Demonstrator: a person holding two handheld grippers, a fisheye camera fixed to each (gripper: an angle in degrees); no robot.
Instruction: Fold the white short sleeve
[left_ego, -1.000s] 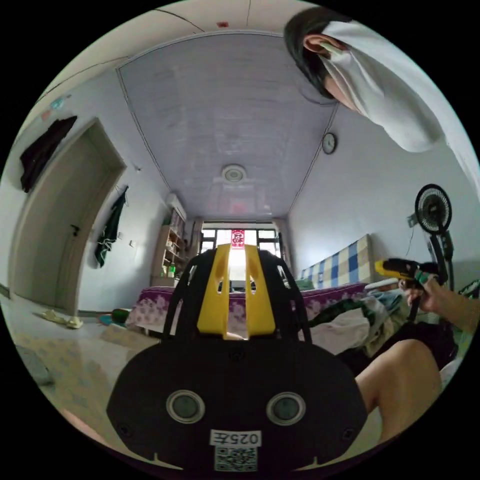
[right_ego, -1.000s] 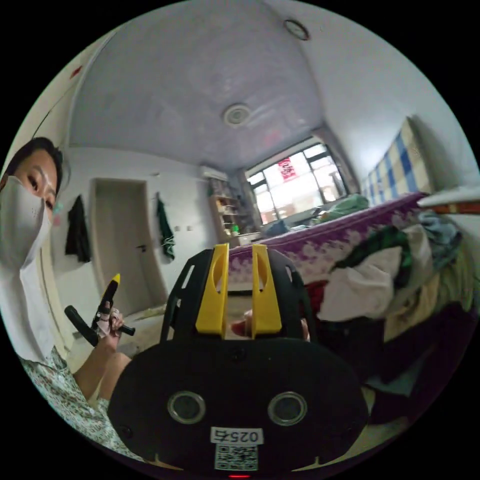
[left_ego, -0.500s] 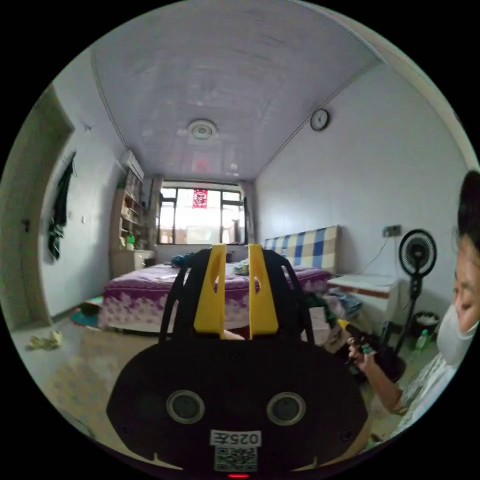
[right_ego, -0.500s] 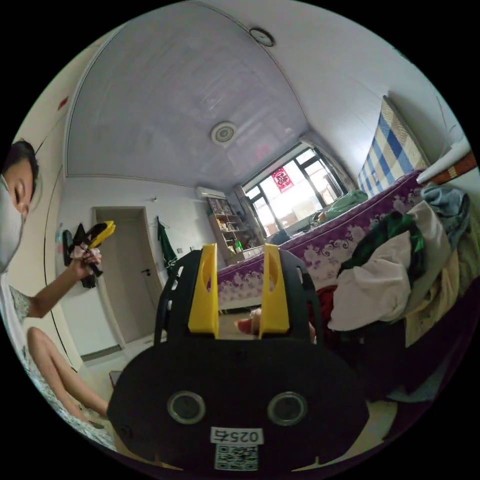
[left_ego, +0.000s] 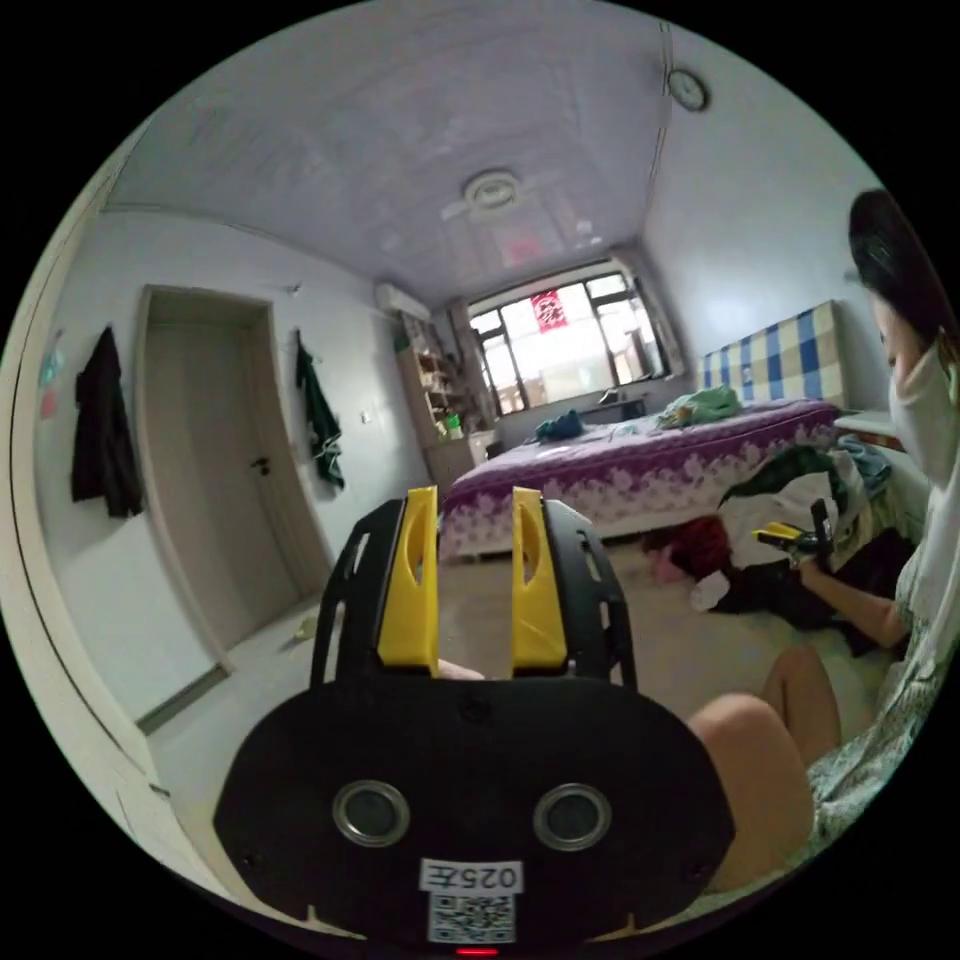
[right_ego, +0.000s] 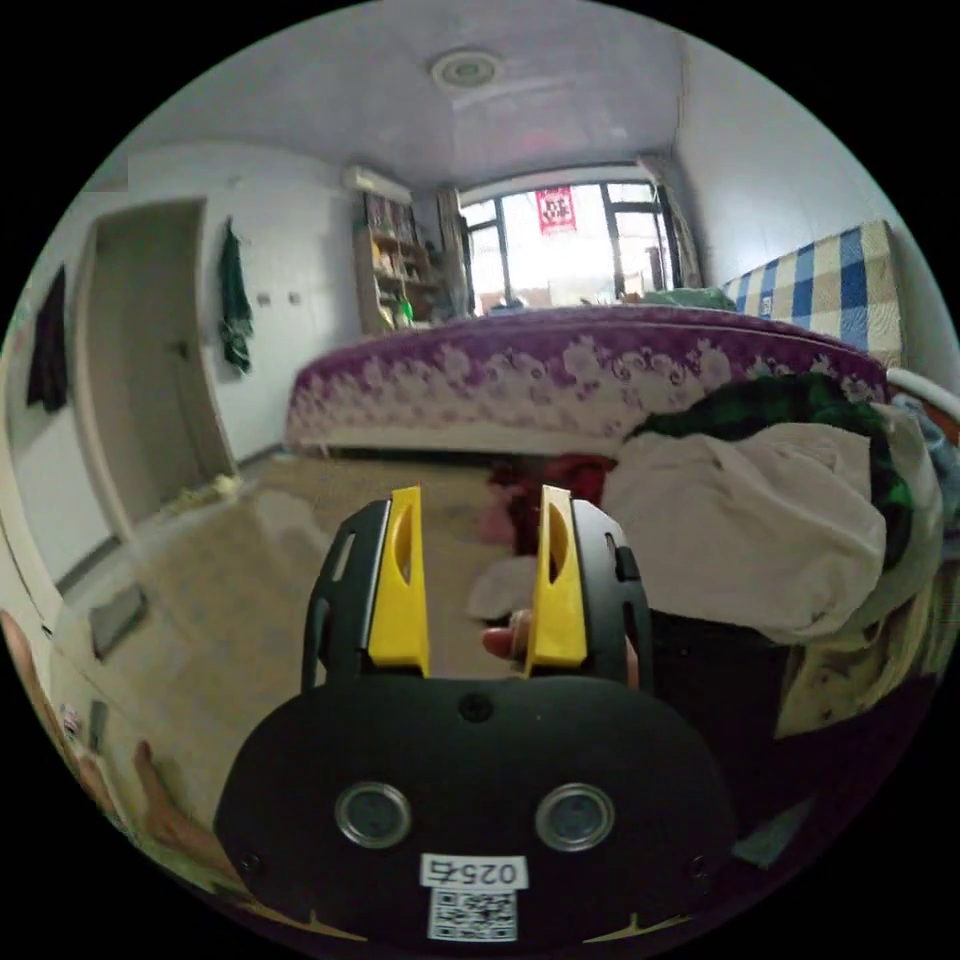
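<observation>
L gripper (left_ego: 472, 580), yellow jaws in a black frame, is spread w/ nothing between, aimed across the beige floor (left_ego: 640, 640) twd the bed w/ purple floral cover (left_ego: 640, 470). R gripper (right_ego: 478, 575) is also spread & empty, low over the floor, near a heap of clothes (right_ego: 800, 500) by the bed. A crumpled white garment (right_ego: 760, 530), likely the white short sleeve, lies on top of that heap, untouched. In the left gripper view the person's hand (left_ego: 808, 565) holds the R gripper by the heap.
</observation>
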